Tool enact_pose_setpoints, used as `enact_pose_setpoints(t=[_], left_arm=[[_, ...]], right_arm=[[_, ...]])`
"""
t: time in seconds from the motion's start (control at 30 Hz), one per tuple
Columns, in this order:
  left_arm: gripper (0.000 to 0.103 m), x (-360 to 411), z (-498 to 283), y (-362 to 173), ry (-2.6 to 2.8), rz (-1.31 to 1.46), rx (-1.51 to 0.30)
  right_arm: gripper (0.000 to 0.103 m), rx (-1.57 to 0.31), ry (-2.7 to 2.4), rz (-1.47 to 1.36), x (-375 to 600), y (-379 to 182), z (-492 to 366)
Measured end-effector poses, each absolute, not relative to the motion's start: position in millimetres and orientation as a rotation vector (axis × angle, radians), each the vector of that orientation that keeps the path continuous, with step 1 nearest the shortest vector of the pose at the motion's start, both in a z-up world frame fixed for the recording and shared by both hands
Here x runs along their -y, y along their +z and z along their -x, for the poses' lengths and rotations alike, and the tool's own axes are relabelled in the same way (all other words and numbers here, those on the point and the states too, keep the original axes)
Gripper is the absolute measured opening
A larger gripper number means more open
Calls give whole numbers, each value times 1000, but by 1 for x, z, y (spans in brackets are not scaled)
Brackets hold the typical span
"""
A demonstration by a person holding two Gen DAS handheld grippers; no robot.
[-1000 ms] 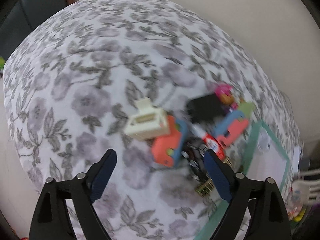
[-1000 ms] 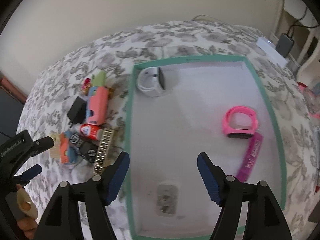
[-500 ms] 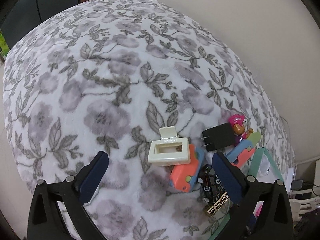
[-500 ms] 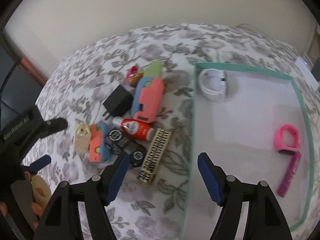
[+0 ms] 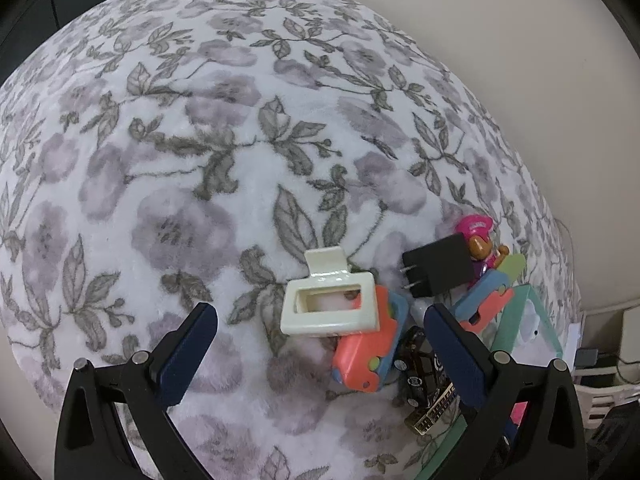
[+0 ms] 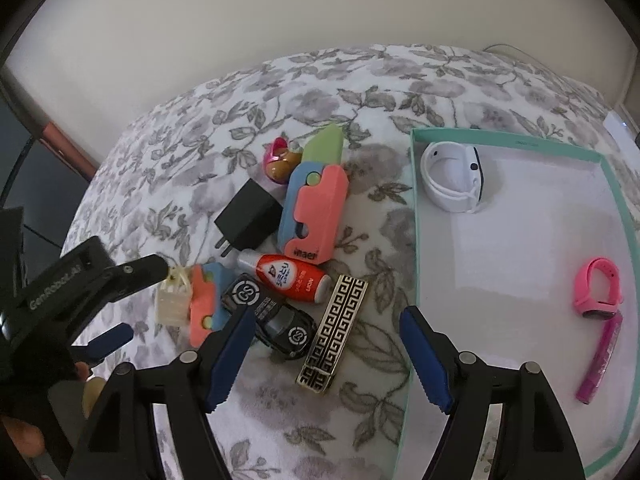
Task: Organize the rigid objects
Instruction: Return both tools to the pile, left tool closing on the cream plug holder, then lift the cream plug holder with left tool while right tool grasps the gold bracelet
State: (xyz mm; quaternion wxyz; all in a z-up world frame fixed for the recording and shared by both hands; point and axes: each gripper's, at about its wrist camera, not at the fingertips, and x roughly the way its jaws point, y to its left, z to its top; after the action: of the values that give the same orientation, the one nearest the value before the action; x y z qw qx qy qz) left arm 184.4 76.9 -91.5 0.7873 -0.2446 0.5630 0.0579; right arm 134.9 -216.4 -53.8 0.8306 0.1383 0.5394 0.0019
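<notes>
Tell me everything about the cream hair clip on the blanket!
The hair clip is a glossy cream claw clip that looks like hard plastic, with a rectangular open frame and a flat tab sticking up at the back. It lies on the flowery blanket at the left end of the pile, its right side leaning against an orange and blue toy. It sits ahead of the open left gripper, whose fingers are not touching it.
</notes>
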Motion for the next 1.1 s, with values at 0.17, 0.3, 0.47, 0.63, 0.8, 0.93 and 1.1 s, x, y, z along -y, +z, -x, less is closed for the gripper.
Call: enact_pose_setpoints(t=[0.17,0.3,0.47,0.63,0.8,0.93,1.1], left_arm=[[102,-81,-189,-95,118,523,-1210],[102,-79,-192,-97,92,520,-1214],[87,-78,-195,-102,86,528,-1235],[63,-77,-195,-106,78,525,-1253],[52,-78,-194,-105,61,538,-1246],[52,-78,-193,-105,63,537,-1245],[52,-77,-193,-105,68,524,-1243]], right_arm=[[70,-1175,0,-289,214,-64,-140],[59,-1178,-4,-287,213,-65,-142],[49,-1222,-14,-299,214,-76,-144],[44,-1226,-13,-306,215,-78,-142],[37,-1240,-19,-316,219,-79,-138],[37,-1241,-27,-296,215,-79,-140],[35,-1249,-27,-244,208,-83,-144]])
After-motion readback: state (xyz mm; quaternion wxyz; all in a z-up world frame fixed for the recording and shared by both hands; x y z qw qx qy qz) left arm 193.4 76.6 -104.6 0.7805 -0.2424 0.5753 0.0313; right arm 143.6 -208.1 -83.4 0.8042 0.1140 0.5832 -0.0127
